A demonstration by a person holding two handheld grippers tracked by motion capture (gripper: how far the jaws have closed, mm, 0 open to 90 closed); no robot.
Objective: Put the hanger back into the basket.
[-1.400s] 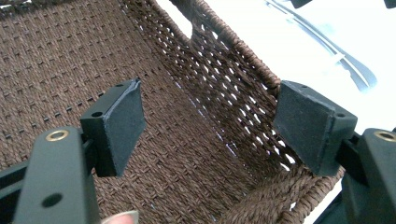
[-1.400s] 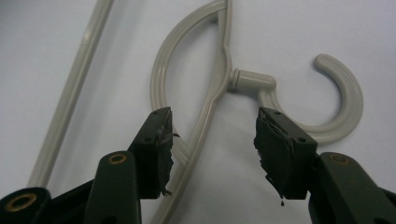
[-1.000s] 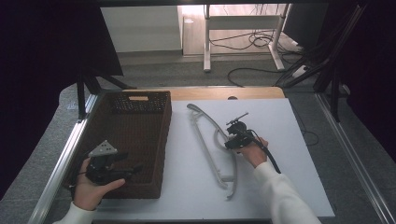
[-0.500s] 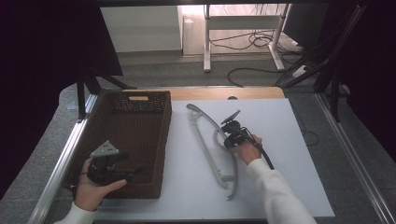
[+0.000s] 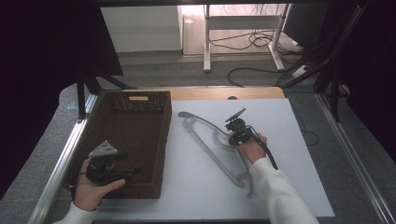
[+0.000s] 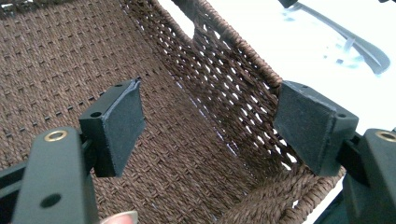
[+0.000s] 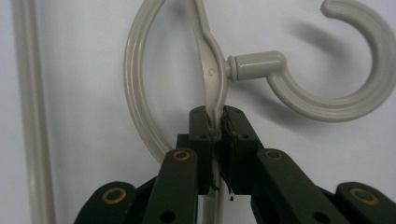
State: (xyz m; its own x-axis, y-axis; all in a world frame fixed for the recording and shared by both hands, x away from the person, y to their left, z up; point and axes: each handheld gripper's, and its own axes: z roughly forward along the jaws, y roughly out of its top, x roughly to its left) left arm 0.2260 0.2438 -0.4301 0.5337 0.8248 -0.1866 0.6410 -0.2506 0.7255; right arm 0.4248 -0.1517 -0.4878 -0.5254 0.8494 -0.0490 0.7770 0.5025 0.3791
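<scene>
A grey plastic clothes hanger (image 5: 212,144) lies flat on the white table top, its hook (image 7: 348,93) pointing right in the right gripper view. My right gripper (image 5: 232,136) is shut on the hanger (image 7: 212,79) just below the hook's neck; its jaws have just been closing, and both pads press on the thin bar. My left gripper (image 5: 133,169) hovers open inside the brown woven basket (image 5: 119,105) near its front right corner. In the left gripper view the left gripper (image 6: 210,126) has nothing between its pads, only the basket (image 6: 196,163) floor and wall behind them.
The basket takes up the table's left part. The white table top (image 5: 280,121) stretches right of the hanger. Behind the table are desk legs and cables (image 5: 261,42) on the floor.
My right gripper has closed on the hanger near the hook. The right hand shifted slightly left. The left hand and gripper have stayed where they were.
</scene>
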